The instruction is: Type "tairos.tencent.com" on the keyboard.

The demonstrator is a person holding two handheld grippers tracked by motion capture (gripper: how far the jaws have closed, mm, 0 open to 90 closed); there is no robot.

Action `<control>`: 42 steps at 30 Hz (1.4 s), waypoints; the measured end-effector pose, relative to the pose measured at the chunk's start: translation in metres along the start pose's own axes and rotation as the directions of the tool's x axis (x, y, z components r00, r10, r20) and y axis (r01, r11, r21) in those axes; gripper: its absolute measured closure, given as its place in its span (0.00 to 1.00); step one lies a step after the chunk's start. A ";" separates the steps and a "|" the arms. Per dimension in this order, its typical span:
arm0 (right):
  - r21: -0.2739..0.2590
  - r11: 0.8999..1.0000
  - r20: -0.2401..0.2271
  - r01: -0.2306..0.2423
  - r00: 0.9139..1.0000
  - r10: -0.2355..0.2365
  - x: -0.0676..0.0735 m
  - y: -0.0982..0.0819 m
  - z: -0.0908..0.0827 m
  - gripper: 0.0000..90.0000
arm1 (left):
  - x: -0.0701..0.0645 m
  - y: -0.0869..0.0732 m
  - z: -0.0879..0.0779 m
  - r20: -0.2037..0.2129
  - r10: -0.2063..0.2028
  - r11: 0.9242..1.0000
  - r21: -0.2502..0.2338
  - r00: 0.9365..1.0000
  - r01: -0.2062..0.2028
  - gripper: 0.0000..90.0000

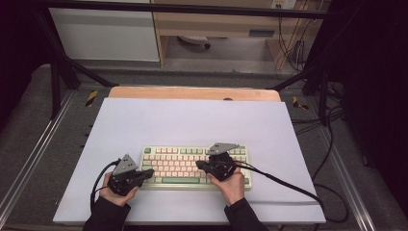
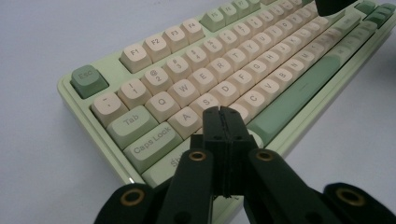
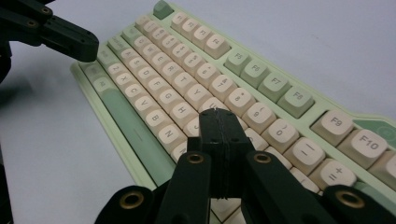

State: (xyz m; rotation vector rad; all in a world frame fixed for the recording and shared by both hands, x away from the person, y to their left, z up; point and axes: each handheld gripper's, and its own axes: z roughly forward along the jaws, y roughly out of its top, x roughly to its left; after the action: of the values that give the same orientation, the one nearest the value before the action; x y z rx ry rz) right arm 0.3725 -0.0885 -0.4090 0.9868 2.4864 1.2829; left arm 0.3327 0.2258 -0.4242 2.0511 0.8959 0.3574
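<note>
A pale green keyboard (image 1: 192, 166) with cream and green keys lies on the white mat near the front edge. My left gripper (image 1: 150, 172) hovers at the keyboard's left end, jaws shut with nothing between them. In the left gripper view its tips (image 2: 223, 112) sit just above the keyboard (image 2: 243, 70), near the A and S keys. My right gripper (image 1: 198, 165) is over the right half of the keys, also shut and empty. In the right gripper view its tips (image 3: 219, 114) hang over the middle letter rows of the keyboard (image 3: 187, 84), and the left gripper (image 3: 88, 49) shows at top left.
The white mat (image 1: 192, 120) covers a wooden table (image 1: 192, 93) with open space behind and beside the keyboard. Black cables (image 1: 288, 185) trail from the grippers across the mat to the right. Metal frame rails (image 1: 53, 86) flank the table.
</note>
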 end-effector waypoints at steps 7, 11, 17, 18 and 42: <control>0.005 1.000 -0.021 0.004 1.000 -0.004 0.006 -0.002 0.004 1.00 | 0.000 0.000 0.000 0.000 0.001 1.000 0.000 1.000 -0.001 1.00; 0.011 1.000 -0.031 0.003 1.000 -0.003 0.010 -0.005 0.008 1.00 | 0.000 0.000 0.000 0.001 0.002 1.000 0.001 1.000 -0.002 1.00; 0.024 1.000 -0.041 0.005 0.999 -0.004 0.013 -0.006 0.015 1.00 | 0.000 0.000 0.000 0.000 0.002 1.000 0.001 1.000 -0.002 1.00; 0.030 1.000 -0.045 0.009 0.999 -0.008 0.014 -0.007 0.016 1.00 | 0.000 0.000 0.000 0.001 0.002 1.000 0.000 1.000 -0.002 1.00; 0.051 0.999 -0.042 0.017 0.999 -0.015 0.014 -0.012 0.025 1.00 | -0.001 0.001 0.000 0.004 0.004 1.000 -0.002 1.000 -0.004 1.00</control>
State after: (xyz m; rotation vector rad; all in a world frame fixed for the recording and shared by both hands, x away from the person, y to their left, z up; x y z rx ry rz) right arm 0.3667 -0.0679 -0.4310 0.9588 2.5649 1.2535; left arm 0.3324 0.2254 -0.4234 2.0514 0.8889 0.3561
